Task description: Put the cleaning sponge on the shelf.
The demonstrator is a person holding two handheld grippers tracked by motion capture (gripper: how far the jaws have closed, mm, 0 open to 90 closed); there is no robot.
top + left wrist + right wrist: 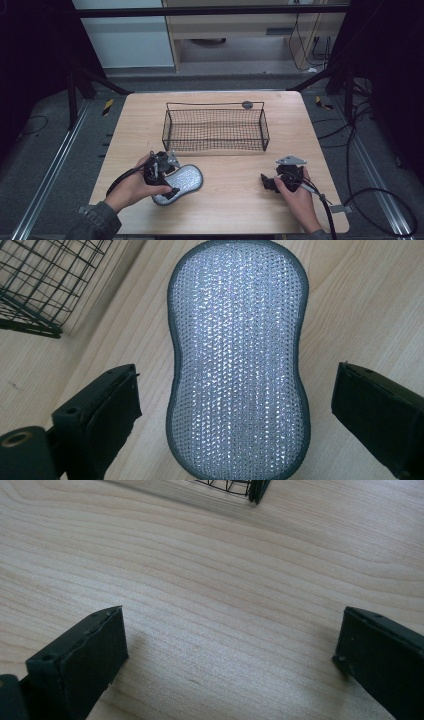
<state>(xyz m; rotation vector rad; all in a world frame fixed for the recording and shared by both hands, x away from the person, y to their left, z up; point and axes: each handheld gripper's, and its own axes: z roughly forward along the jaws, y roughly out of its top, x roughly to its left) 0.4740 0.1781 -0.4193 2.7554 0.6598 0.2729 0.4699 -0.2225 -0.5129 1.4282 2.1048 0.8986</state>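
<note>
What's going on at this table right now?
A person holds a tool in each hand. The left tool sits open around a silver mesh scrubbing pad lying flat on the wooden table, jaws on either side, not yet closed. The right tool is open over bare wood. A black wire basket stands behind.

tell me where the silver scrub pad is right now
In the high view, the scrub pad lies flat on the table's front left, between the open left gripper jaws, near the wire basket.
</note>
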